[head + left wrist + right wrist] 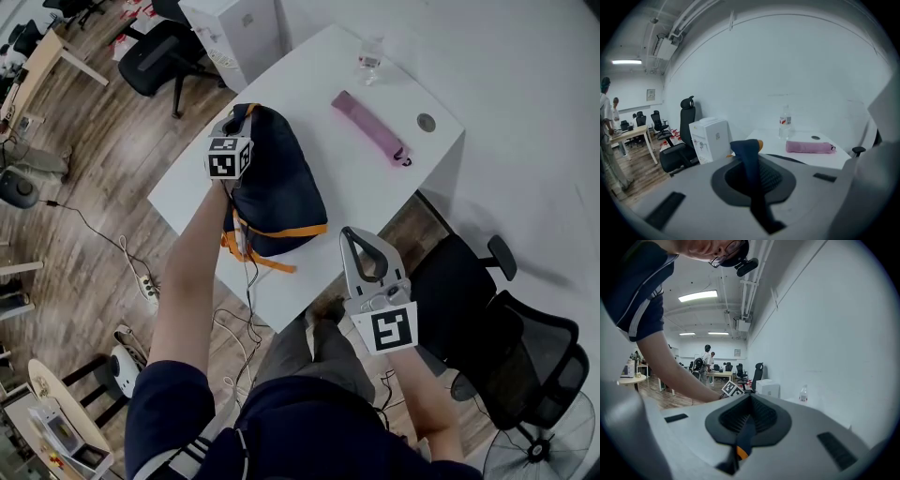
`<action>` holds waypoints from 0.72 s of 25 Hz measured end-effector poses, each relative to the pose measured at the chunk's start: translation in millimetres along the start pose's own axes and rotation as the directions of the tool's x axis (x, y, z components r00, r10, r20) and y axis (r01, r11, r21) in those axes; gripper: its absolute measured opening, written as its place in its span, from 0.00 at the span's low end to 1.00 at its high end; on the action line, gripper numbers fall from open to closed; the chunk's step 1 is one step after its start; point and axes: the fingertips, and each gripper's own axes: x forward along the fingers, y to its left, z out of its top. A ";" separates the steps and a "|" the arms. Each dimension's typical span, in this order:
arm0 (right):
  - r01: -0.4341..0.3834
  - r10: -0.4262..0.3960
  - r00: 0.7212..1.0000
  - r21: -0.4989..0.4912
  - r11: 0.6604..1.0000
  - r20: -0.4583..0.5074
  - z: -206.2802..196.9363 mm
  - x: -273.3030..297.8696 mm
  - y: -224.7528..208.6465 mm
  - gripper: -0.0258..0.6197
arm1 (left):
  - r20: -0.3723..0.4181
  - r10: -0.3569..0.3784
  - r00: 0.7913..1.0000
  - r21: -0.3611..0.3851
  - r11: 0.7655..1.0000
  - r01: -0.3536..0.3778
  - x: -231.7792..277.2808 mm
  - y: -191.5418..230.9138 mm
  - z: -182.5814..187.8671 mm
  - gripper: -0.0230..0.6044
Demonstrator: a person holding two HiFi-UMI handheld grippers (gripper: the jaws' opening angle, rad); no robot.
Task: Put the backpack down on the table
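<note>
Navy backpack (277, 178) on white table (375, 84), pink umbrella (367, 127) and bottle (369, 58) beyond

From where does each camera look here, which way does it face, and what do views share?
Head view: on the person's head, steeply down at table, backpack; left gripper, right gripper, forearms show.
Left gripper view: on left gripper, across the table toward the wall; shut jaws pinch a blue strap.
Right gripper view: on right gripper, toward the office; shut jaws pinch an orange-tipped strap; left forearm crosses.
Shared: bottle in all three.
</note>
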 end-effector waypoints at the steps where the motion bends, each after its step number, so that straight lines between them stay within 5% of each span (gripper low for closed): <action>1: 0.000 0.000 1.000 0.001 1.000 -0.002 0.0 0.0 -0.1 0.04 | -0.009 -0.004 1.000 -0.002 1.000 0.004 0.7 0.3 -0.9 0.04; 18: 0.001 -0.001 1.000 0.001 1.000 -0.002 -2.2 -2.5 0.4 0.04 | -0.050 -0.025 0.998 -0.020 1.000 0.024 6.6 -1.5 -7.4 0.04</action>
